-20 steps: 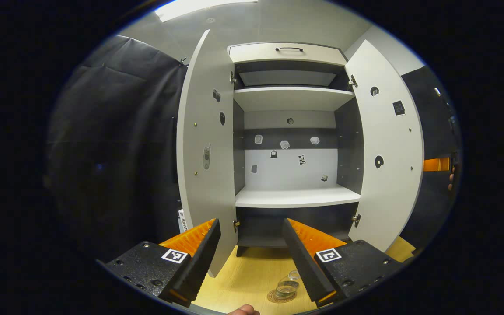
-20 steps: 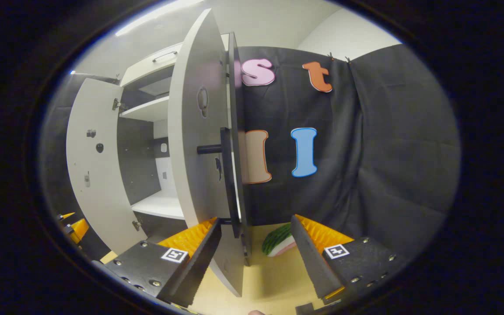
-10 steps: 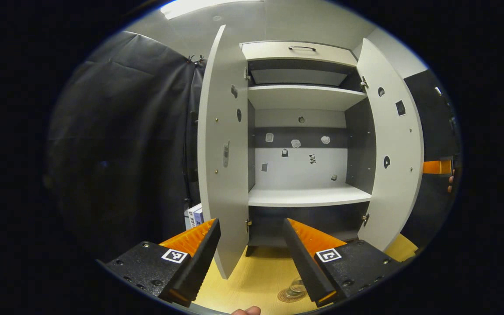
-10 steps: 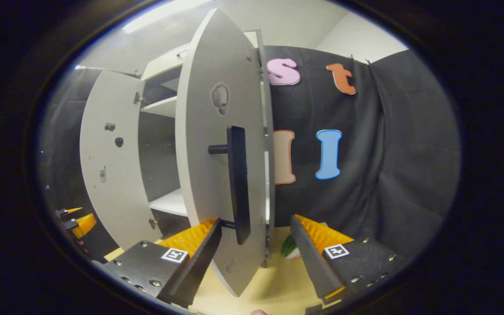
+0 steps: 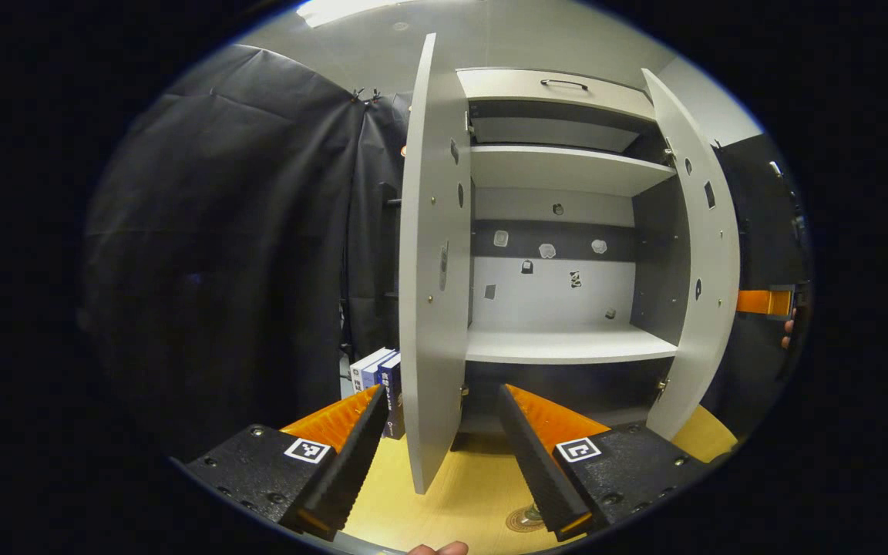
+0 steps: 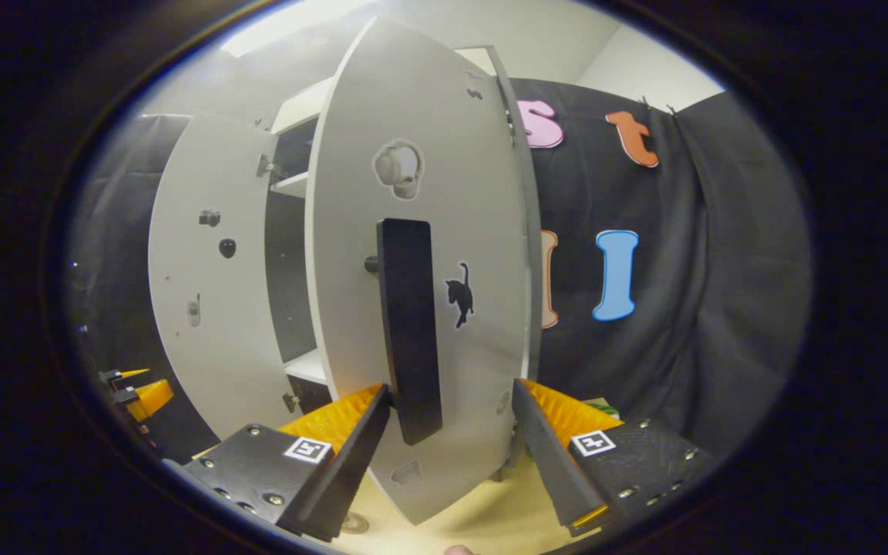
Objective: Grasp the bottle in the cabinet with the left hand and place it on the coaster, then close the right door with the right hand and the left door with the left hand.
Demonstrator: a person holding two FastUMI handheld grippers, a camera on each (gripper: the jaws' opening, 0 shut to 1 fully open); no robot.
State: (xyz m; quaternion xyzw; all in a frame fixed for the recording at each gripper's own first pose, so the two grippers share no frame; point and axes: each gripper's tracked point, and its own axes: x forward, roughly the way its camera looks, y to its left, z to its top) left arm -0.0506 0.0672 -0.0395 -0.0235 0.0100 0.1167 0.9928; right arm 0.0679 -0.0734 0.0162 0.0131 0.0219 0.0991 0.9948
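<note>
Both grippers gape empty: left gripper (image 5: 444,455) faces open cabinet (image 5: 567,343), right gripper (image 6: 452,455) at right door (image 6: 421,308) beside handle (image 6: 410,327).

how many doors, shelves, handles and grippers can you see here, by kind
cabinet doors: 2 (left door, right door)
white shelves inside: 2 (upper shelf, lower shelf)
handles: 2 (door handle, drawer handle)
grippers: 2 (left gripper, right gripper)
total: 8
</note>
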